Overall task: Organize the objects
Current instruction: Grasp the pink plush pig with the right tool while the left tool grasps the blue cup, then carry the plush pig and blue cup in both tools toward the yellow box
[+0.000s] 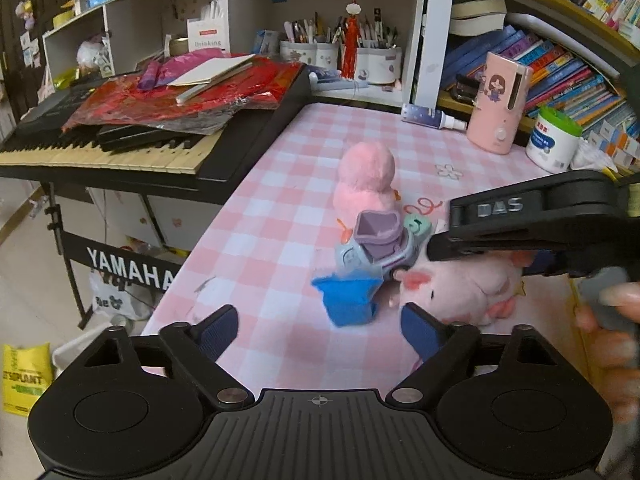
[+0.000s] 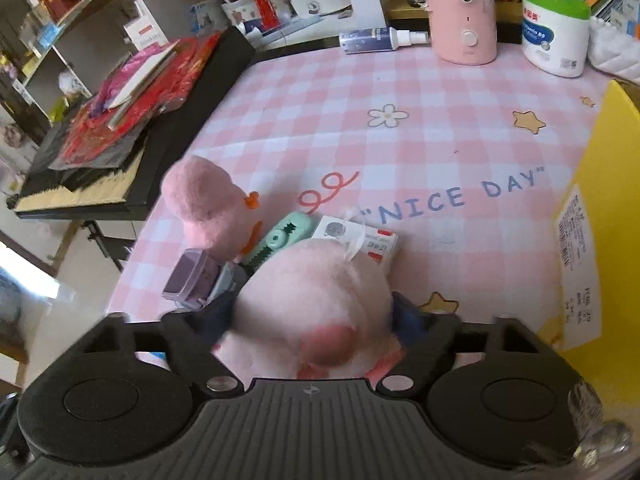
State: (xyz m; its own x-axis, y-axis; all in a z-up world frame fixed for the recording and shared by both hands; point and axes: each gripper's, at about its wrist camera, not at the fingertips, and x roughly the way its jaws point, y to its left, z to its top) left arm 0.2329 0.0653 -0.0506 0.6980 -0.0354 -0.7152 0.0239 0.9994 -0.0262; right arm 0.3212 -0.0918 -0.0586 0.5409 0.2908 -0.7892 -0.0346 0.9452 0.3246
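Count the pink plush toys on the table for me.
2. One pink plush sits between the right hand-held gripper pads; the other plush stands behind the toy pile. Clutter may hide more.

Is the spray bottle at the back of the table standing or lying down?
Lying down. The spray bottle rests on its side on the checked tablecloth, nozzle pointing toward the upright pink dispenser beside it.

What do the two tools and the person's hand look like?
Both tools are black plastic with ribbed bodies, round discs and silver pivot screws. The left tool has dark blue finger pads. The right tool bears raised "DAS" lettering. The bare hand grips a grey handle.
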